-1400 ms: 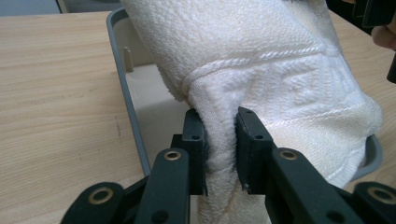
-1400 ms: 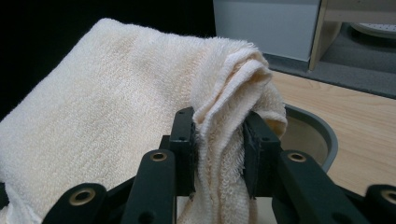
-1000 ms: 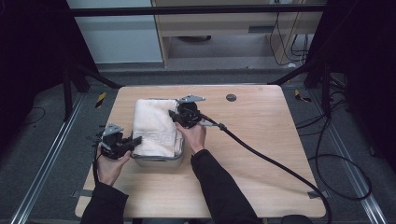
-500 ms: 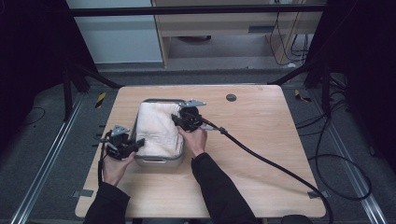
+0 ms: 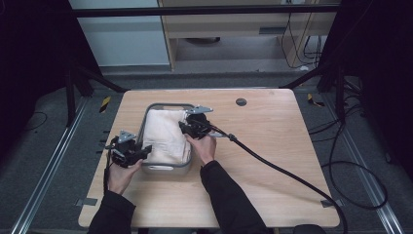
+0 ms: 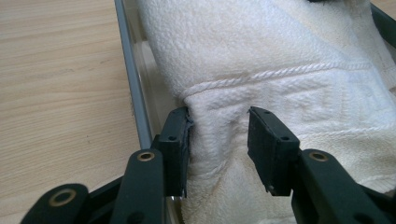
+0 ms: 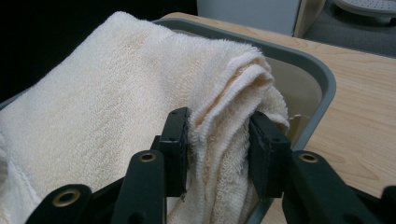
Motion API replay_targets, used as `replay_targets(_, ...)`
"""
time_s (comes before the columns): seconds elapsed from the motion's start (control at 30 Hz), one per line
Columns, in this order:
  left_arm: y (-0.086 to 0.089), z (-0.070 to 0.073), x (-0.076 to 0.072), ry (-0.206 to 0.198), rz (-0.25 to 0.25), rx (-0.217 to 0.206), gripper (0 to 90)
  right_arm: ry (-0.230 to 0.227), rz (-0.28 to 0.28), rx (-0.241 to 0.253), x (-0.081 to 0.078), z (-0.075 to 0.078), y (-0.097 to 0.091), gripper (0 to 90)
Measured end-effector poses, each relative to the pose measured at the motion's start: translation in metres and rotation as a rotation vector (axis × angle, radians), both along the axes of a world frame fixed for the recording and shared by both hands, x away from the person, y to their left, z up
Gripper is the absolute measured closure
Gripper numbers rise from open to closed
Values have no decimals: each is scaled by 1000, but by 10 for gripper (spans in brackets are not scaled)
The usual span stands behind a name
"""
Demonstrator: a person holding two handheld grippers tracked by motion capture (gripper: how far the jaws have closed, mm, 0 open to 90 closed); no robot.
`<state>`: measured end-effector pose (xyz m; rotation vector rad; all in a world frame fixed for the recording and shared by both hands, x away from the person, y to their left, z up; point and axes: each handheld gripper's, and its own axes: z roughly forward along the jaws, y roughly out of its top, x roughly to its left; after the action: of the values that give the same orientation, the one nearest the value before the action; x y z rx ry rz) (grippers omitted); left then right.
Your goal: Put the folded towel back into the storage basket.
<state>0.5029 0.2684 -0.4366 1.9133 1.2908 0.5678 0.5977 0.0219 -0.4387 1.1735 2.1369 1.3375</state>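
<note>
Nearest to us, our left gripper (image 5: 141,152) sits at the near-left corner of the grey bin (image 5: 164,105), its jaws having just been opening. In the left gripper view the left pad still brushes a pinched ridge of the white towel (image 6: 280,60), while the right pad stands off it with a gap showing, so the towel lies between the jaws but is not clamped. The bin's thin rim runs just beside the left pad (a woven band crosses the cloth a little above the jaws).

Farther in, our right gripper (image 5: 187,127) reaches over the bin's right wall. Its jaws have also just been opening, yet in the right gripper view both pads lie against the folded layers of the towel's edge – we cannot tell how firmly they press.

The towel (image 5: 165,134) lies folded inside the bin, which stands on the wooden table (image 5: 272,146).

No brand, label or writing can be read anywhere.
</note>
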Motion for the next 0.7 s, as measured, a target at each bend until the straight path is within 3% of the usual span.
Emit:
replay_targets(0.17,2,4,-2,-31,-1,-20,567,-34,13,-32,-1,0,-1,558)
replay_targets(0.23,3,7,-5,-51,-2,-30,562,-67,14,-26,-3,2,-2,560)
replay_targets(0.4,5,16,-11,-98,-10,-49,544,-90,10,-7,-8,13,-9,516)
replay_targets(0.7,5,24,-24,-160,-21,-75,413,-144,15,10,-23,37,-49,332)
